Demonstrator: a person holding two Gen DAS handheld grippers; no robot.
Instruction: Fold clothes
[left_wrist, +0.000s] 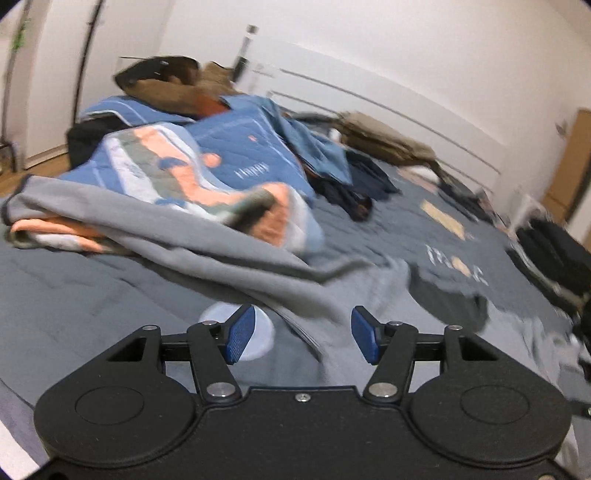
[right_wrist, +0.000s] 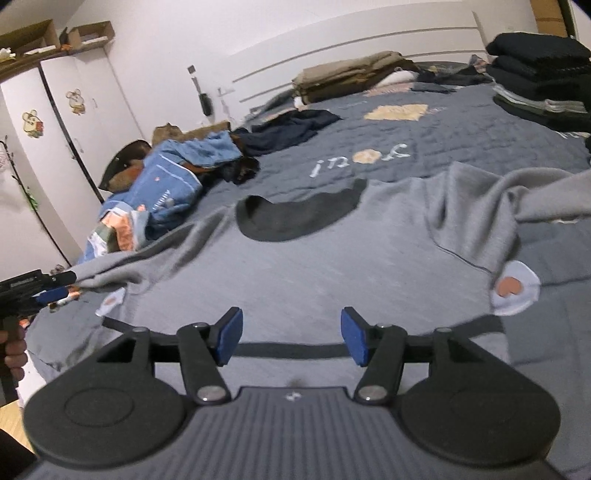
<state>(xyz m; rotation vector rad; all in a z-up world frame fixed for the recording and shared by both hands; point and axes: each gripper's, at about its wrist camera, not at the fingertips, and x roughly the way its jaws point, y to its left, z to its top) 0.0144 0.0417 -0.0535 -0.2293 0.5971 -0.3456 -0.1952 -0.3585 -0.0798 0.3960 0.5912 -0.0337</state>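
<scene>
On the grey-blue quilted bedspread (right_wrist: 461, 133) a grey sweatshirt (right_wrist: 314, 266) lies spread flat, its dark neck opening (right_wrist: 295, 218) turned toward the headboard (right_wrist: 354, 40). Right gripper (right_wrist: 291, 341) hovers just over the sweatshirt's dark bottom hem (right_wrist: 291, 349), its blue-padded fingers (right_wrist: 231, 339) spread apart with nothing between them. A pale round patch (right_wrist: 515, 290) sits on the garment beside its right sleeve (right_wrist: 535, 192), which is bunched and raised. Seen from the right wrist, the left gripper (right_wrist: 51, 293) is at the sweatshirt's left sleeve, with a hand (right_wrist: 14, 356) below it; whether it touches the cloth cannot be told from there. In the left wrist view the left gripper (left_wrist: 303, 334) has its fingers (left_wrist: 240, 334) spread wide, holding nothing, directly above a folded ridge of the sweatshirt (left_wrist: 221, 243); this view is motion-blurred. Beyond the sweatshirt's left sleeve a blue printed quilt (left_wrist: 229, 158) lies heaped, with brown garments (left_wrist: 166, 88) behind it. Dark clothing (right_wrist: 295, 125) lies loose between the sweatshirt and the headboard. A stack of folded dark clothes (right_wrist: 543, 77) stands beyond the sweatshirt's right shoulder, well apart from it.
</scene>
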